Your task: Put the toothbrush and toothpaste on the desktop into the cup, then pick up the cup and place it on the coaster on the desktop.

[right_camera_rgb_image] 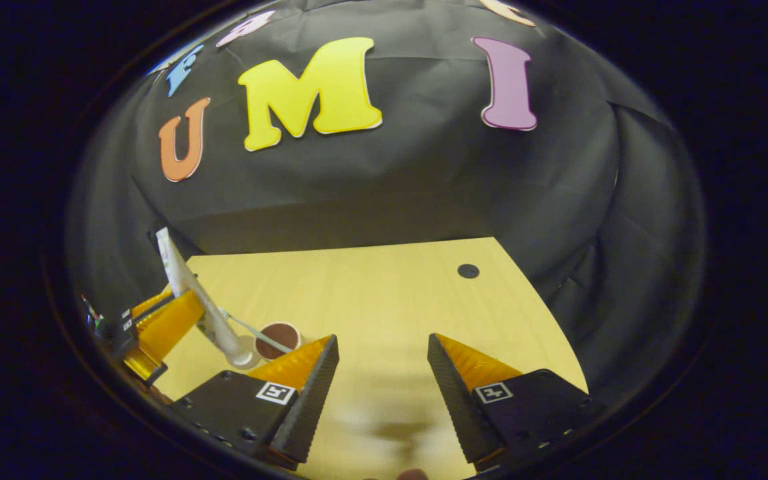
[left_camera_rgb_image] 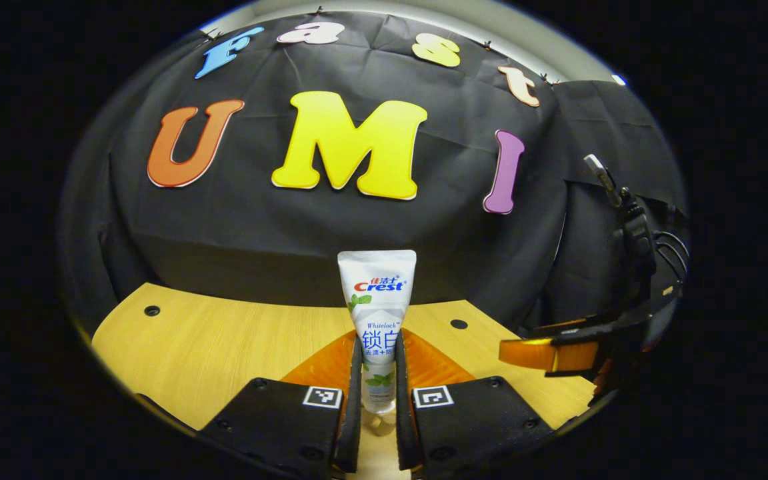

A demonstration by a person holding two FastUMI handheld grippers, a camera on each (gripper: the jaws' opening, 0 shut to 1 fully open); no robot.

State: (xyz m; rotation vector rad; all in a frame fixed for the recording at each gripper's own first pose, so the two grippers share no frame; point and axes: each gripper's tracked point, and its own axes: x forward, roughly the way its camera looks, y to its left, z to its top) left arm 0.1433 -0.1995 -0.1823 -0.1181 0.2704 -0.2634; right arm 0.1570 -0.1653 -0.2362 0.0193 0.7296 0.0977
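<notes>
The white toothpaste tube (left_camera_rgb_image: 377, 293) stands upright with its cap down, and my left gripper (left_camera_rgb_image: 379, 343) is shut on its lower half above the wooden desktop (left_camera_rgb_image: 224, 340). In the right gripper view the same tube (right_camera_rgb_image: 187, 293) tilts, held by the left gripper (right_camera_rgb_image: 157, 327), its cap (right_camera_rgb_image: 244, 359) just left of the cup (right_camera_rgb_image: 279, 339). The cup shows from above as a pale rim around a brown inside. A thin pale toothbrush handle (right_camera_rgb_image: 244, 327) leans out of it to the left. My right gripper (right_camera_rgb_image: 381, 343) stands open over the desktop (right_camera_rgb_image: 371, 293), right of the cup, holding nothing.
The right gripper (left_camera_rgb_image: 544, 353) and its cables sit at the far right of the left gripper view. Small dark holes (left_camera_rgb_image: 151, 311) (left_camera_rgb_image: 459, 324) (right_camera_rgb_image: 468, 271) mark the desktop near its back edge. Black cloth hangs behind the table.
</notes>
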